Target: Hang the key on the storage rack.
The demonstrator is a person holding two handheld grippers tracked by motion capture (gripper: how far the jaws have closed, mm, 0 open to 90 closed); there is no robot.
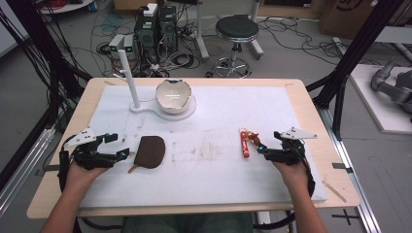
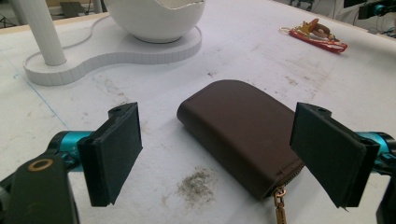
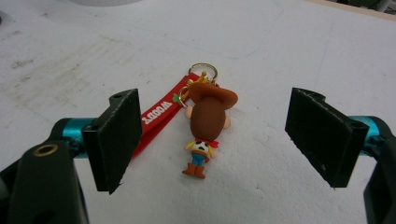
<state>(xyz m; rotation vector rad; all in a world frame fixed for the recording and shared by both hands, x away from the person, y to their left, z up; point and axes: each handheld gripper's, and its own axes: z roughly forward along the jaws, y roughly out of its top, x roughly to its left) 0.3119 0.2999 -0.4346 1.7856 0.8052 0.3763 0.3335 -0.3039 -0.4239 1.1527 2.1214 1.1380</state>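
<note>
We see the pouch [image 1: 151, 151] lying flat at the surface's [image 1: 218, 174] left, just ahead of our left gripper [image 1: 119, 145], fingers released. The keychain [image 1: 246, 141] lies at the right before our right gripper [image 1: 266, 145], fingers likewise released.

Black tongs [image 1: 118, 145] — teal joints, grey three-cornered top plates
</note>
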